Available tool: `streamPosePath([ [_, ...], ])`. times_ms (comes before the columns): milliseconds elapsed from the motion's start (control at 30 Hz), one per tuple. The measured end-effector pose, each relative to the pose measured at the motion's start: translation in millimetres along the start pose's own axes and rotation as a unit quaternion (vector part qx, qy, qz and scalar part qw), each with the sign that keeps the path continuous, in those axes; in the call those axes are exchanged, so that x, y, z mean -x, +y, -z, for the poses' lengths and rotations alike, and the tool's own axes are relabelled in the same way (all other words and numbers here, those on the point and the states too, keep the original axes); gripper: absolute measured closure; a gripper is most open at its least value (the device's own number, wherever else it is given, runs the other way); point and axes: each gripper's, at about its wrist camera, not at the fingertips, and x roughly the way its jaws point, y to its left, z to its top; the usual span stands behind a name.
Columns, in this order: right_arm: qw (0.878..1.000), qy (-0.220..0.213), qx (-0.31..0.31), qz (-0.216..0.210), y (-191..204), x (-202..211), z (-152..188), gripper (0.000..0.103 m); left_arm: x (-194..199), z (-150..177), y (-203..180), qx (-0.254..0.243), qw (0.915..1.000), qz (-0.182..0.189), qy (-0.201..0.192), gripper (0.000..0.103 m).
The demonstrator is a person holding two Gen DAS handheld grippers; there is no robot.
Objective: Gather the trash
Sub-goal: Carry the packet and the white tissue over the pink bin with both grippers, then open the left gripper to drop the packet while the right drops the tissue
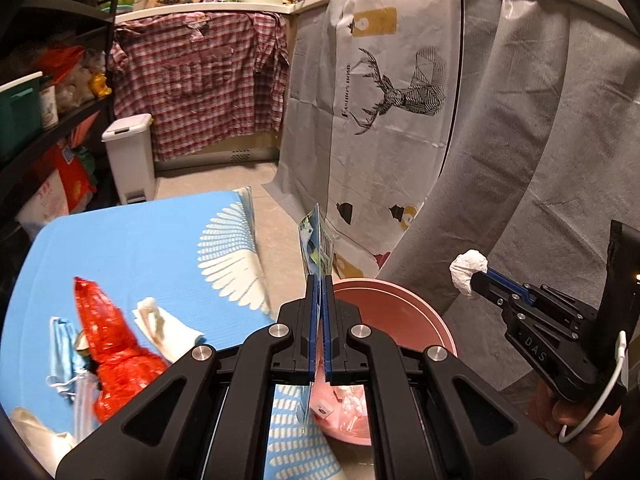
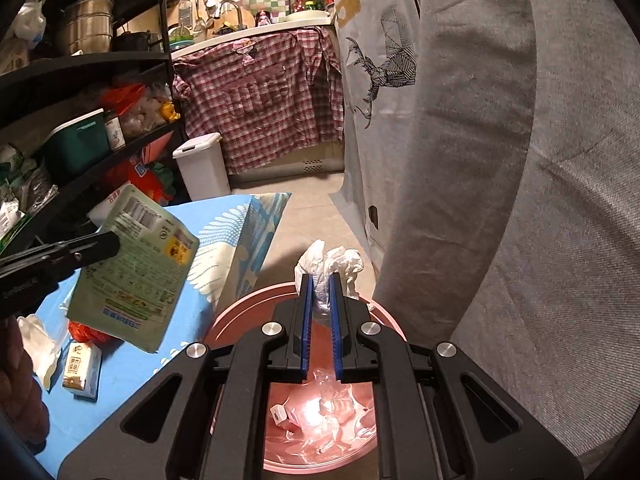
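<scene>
Right wrist view: right gripper jaws pinch crumpled tissue directly above pink basin. Left gripper jaws clamp snack pouch edge-on, beside the basin's rim.

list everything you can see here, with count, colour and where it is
basin: one, pink, on the floor beside the table, clear plastic scraps inside
pouch: one, pale green, flat, clamped in the left gripper beside the basin
tissue wad: one, white, clamped in the right gripper over the basin
tablecloth: one, light blue with white feather print, covering the table
net bag: one, red, lying on the table
face mask: one, blue, on the table beside the net bag
small carton: one, white, on the table
pedal bin: one, white, on the floor by the shelves
left gripper: black with blue pads, shut on the pouch
right gripper: black with blue pads, shut on the tissue wad
</scene>
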Motion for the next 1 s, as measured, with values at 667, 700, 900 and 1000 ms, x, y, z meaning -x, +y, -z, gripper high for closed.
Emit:
streamPosePath([
  [667,1.0,0.016,-0.005,0.016,-0.2,-17.5,-2.6,0.084,-40.6,4.5,-13.0,-0.012,0.9994,0.006,0.032,0.095],
  [700,1.0,0.018,-0.005,0.017,-0.1,-18.4,-2.5,0.081,-40.6,4.4,-12.8,-0.013,0.9994,0.006,0.032,0.089],
  [900,1.0,0.014,-0.006,0.021,-1.9,-16.6,-0.4,0.059,-35.8,2.5,-8.6,-0.008,0.9997,0.0,0.023,0.07],
  [1000,1.0,0.014,-0.006,0.022,-2.3,-16.4,0.0,0.059,-33.3,2.3,-7.1,-0.009,0.9997,-0.003,0.021,0.07],
])
